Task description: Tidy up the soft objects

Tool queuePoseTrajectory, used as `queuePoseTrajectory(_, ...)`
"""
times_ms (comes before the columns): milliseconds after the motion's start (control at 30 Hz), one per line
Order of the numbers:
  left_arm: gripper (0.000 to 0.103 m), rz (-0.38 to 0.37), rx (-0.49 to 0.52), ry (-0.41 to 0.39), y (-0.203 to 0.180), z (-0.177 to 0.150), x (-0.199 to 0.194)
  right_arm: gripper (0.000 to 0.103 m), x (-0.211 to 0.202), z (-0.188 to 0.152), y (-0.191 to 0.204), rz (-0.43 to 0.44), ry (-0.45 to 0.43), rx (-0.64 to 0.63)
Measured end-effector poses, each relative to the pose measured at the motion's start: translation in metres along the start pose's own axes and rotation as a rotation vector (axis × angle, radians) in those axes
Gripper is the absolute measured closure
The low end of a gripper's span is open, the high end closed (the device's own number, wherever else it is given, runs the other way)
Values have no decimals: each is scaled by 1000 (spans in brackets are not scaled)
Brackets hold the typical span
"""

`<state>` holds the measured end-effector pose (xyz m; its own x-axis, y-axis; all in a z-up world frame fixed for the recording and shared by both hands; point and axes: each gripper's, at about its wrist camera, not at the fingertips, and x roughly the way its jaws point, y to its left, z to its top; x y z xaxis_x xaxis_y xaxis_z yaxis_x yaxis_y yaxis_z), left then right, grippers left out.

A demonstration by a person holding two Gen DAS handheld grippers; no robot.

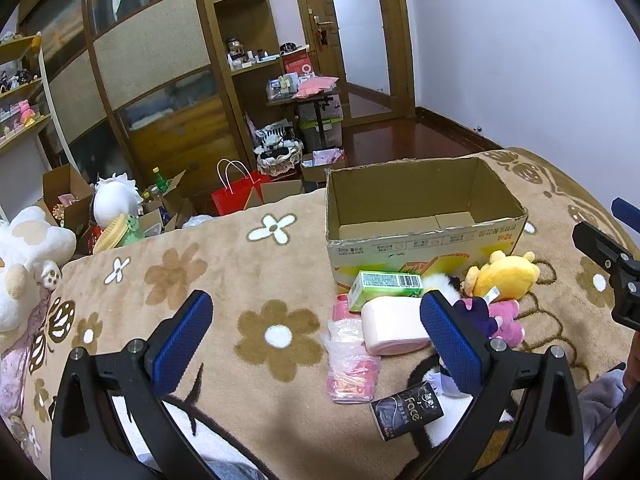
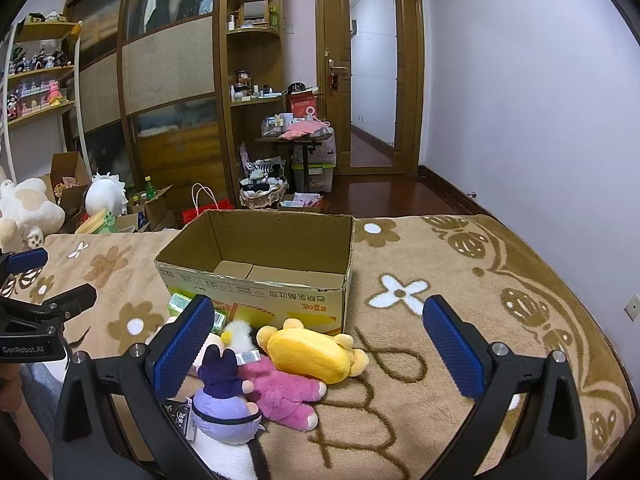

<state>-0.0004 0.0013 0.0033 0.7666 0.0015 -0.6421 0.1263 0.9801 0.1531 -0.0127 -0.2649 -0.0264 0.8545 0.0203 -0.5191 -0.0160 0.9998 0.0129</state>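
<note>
- The left gripper (image 1: 316, 340) hangs over the flowered blanket (image 1: 208, 276) with its blue-padded fingers (image 1: 182, 338) wide apart and nothing between them
- Just ahead of it lie a clear bag of pink items (image 1: 350, 360) and a black tissue pack (image 1: 406, 410), the pack nearest the blanket's near edge
- A white and pink roll (image 1: 396, 326) rests beside the bag, with a green carton (image 1: 384, 288) propped on top of it and leaning at the box's front wall
- The open cardboard box (image 1: 424, 236) stands upright on the blanket toward its far edge; only its bare bottom flaps show inside
- A purple plush toy (image 2: 224, 404) lies nearest the camera in the right wrist view, just beside the left finger of the right gripper
- A pink plush toy (image 2: 286, 394) lies touching the purple one, stretched toward the blanket's near edge
- A white and black plush (image 2: 240, 330) peeks out behind them, against the front of the box
- A yellow plush bear (image 2: 316, 354) lies on its side, touching the pink toy and just in front of the box's front right corner
- The right gripper (image 2: 318, 350) hovers above this pile, fingers (image 2: 452, 350) spread wide, gripping nothing; the right finger is over bare blanket
</note>
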Motion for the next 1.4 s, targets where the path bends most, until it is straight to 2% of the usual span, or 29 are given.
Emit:
queuePoseTrajectory(667, 1, 22, 4, -25, 0, 1, -4, 0, 0, 0, -1, -3, -4, 5)
queuePoseTrajectory(1400, 1, 9, -4, -19, -1, 1, -3, 0, -2, 0, 0, 8, 0, 11)
